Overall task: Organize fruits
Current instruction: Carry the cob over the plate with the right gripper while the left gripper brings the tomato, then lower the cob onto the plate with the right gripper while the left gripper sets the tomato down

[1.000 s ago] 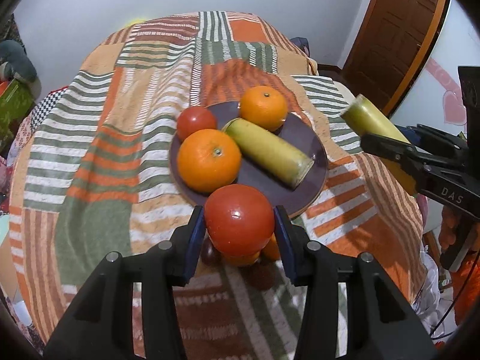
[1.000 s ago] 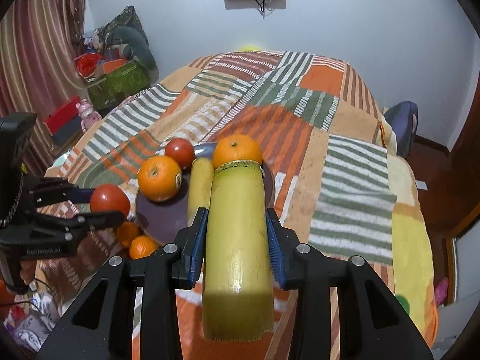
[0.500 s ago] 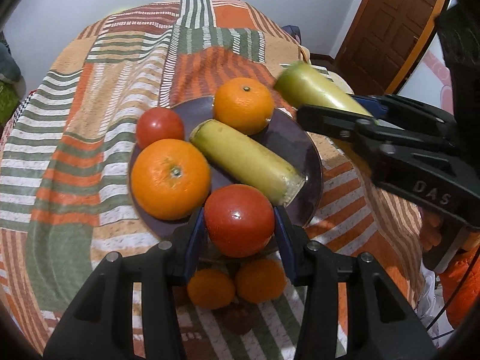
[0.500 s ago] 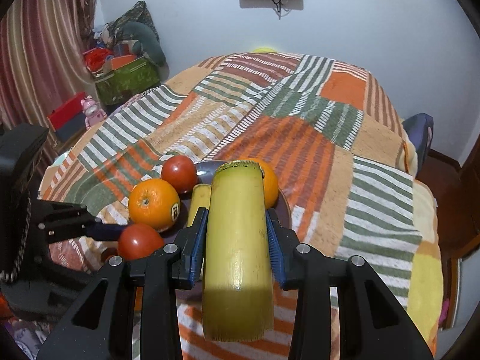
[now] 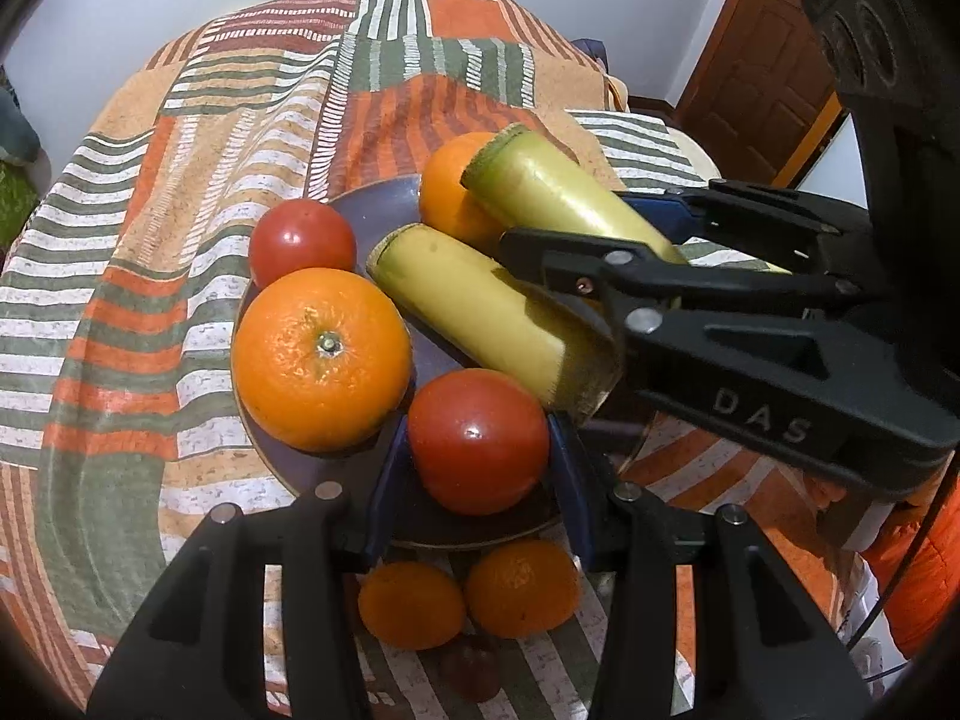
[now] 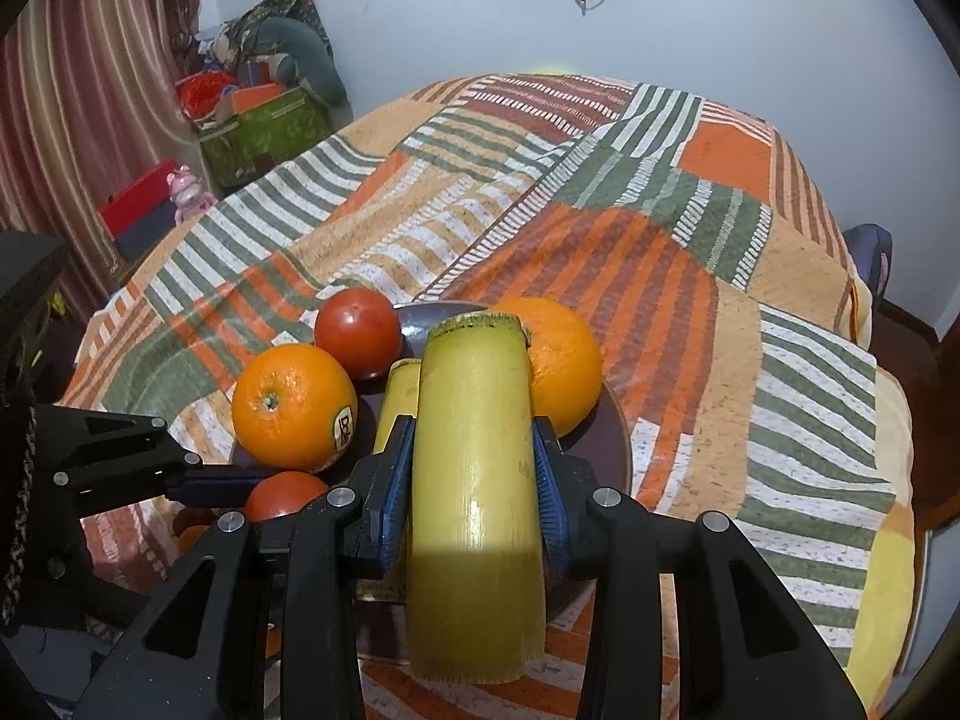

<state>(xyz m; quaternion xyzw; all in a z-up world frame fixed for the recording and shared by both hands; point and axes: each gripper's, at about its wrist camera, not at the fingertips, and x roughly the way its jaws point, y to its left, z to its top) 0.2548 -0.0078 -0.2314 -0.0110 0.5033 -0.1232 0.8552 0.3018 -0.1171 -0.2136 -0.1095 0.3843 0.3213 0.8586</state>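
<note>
A dark purple plate point(image 5: 384, 210) on the striped cloth holds a large orange point(image 5: 321, 357), a second orange point(image 5: 447, 195), a tomato point(image 5: 302, 242) and a yellow-green cane piece point(image 5: 480, 312). My left gripper point(image 5: 477, 462) is shut on a red tomato point(image 5: 477, 438) over the plate's near edge. My right gripper point(image 6: 474, 480) is shut on a second yellow-green cane piece point(image 6: 474, 462), held just above the plate point(image 6: 606, 450) beside the first piece point(image 6: 399, 408). It also shows in the left wrist view point(image 5: 564, 204).
Two small oranges point(image 5: 465, 597) and a dark small fruit point(image 5: 468, 669) lie on the cloth in front of the plate. The striped patchwork cloth point(image 6: 600, 210) covers a round table. A wooden door point(image 5: 762, 78) is at right; boxes and clutter point(image 6: 258, 120) stand by the wall.
Both grippers have moved in over the plate. The tomato now hangs over the plate's near edge, and the held cane piece has come down next to the one on the plate.
</note>
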